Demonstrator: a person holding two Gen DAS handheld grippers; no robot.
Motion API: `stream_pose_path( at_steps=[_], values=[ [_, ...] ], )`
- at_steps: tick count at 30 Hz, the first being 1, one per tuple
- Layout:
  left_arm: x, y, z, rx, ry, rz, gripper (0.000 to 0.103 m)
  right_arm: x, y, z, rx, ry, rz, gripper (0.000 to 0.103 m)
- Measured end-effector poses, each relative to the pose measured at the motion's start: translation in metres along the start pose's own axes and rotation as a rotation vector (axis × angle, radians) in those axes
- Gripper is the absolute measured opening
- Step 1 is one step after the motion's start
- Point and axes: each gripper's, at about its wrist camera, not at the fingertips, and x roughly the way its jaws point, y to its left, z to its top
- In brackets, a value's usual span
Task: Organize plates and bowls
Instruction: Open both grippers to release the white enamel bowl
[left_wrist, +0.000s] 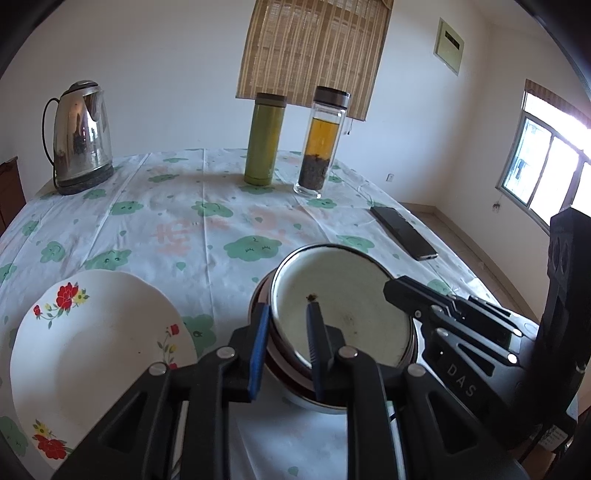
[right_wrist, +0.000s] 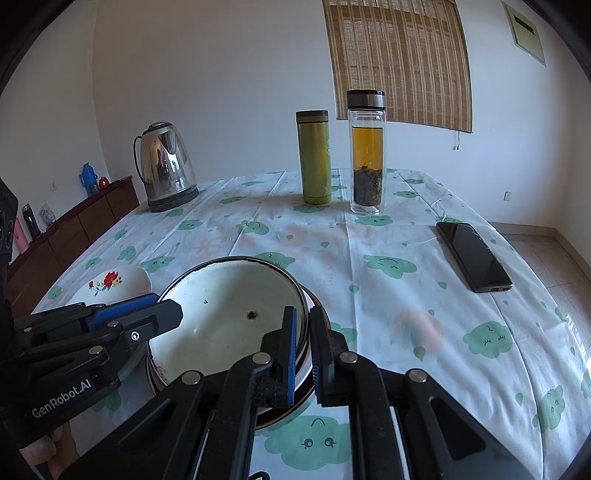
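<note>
Bowls sit stacked near the front of the counter (right_wrist: 424, 277), which wears a white cloth with green clouds: a cream bowl (left_wrist: 343, 306) with a dark speck inside rests tilted in a red-rimmed bowl (left_wrist: 280, 373) beneath it. The left gripper (left_wrist: 286, 350) has its jaws narrowed on the stack's near-left rim, one blue pad outside, the other inside the cream bowl. The right gripper (right_wrist: 303, 354) pinches the opposite rim, jaws almost together, with the thin edge between its pads. Just left of the stack lies a white plate (left_wrist: 92, 354) with red flowers, flat on the cloth. Toward the far edge stand a steel kettle (right_wrist: 166, 166), a green flask (right_wrist: 314, 157) and, beside it, a glass bottle (right_wrist: 365, 153) of tea. A dark phone (right_wrist: 472, 256) lies to the right, well apart from the bowls.
</note>
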Motion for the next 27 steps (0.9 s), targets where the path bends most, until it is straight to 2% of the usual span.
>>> stream_pose_path(
  at_steps=[3,7,10,12,14,21,27],
  values=[
    [0.001,0.0,0.0,-0.002,0.013,-0.011,0.021,-0.002,-0.001,0.001,0.009,-0.013,-0.002,0.01],
    [-0.005,-0.003,0.0,0.01,-0.019,-0.022,0.039,-0.004,-0.001,0.001,0.01,-0.032,0.0,0.013],
    [-0.011,-0.007,0.002,0.026,-0.045,-0.015,0.042,-0.003,0.0,0.001,0.001,-0.032,0.007,0.016],
    [-0.012,-0.005,0.002,0.017,-0.046,-0.021,0.045,-0.001,0.001,0.0,-0.007,-0.024,0.0,0.033],
    [-0.012,-0.004,0.002,0.016,-0.053,-0.01,0.045,-0.003,0.001,0.0,-0.003,-0.033,-0.002,0.043],
    [-0.008,-0.001,0.001,0.008,-0.039,0.007,0.053,-0.008,-0.008,0.002,0.028,-0.06,-0.026,0.044],
    [-0.002,0.006,-0.001,-0.022,0.0,-0.001,0.053,-0.01,-0.016,0.003,0.053,-0.073,-0.033,0.044]
  ],
)
